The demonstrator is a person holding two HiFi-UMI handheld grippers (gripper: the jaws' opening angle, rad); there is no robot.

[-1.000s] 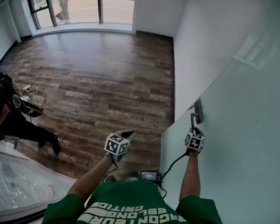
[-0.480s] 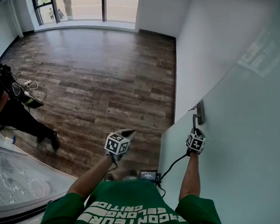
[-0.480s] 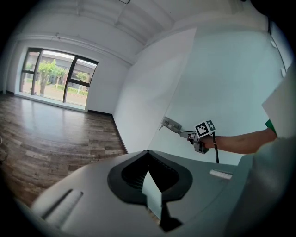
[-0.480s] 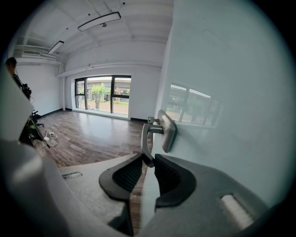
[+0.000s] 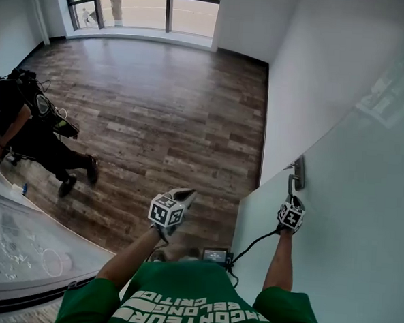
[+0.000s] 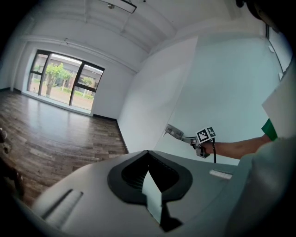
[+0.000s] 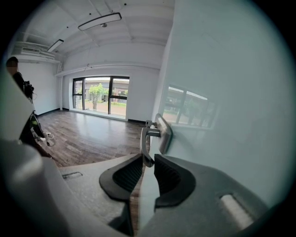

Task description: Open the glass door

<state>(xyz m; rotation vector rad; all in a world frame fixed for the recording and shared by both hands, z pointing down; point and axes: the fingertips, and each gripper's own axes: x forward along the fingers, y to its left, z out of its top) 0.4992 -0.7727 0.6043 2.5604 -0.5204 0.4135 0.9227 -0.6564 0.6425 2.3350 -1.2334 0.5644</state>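
on the door handle (image 7: 145,137), the right hand-held gripper (image 7: 148,160) clamps.

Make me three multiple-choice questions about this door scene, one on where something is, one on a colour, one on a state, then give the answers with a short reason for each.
1. Which gripper is at the door handle?
A. the left one
B. the right one
C. neither

2. What colour is the floor?
A. grey
B. brown wood
C. green

3. The jaws of the left gripper are:
A. together with nothing between them
B. closed on the handle
C. wide apart

Answers:
1 B: the right gripper has its jaws closed on the handle's lever in the right gripper view.
2 B: brown planks run across the room in the head view.
3 A: the left gripper view shows its pads meeting on nothing, away from the glass door.
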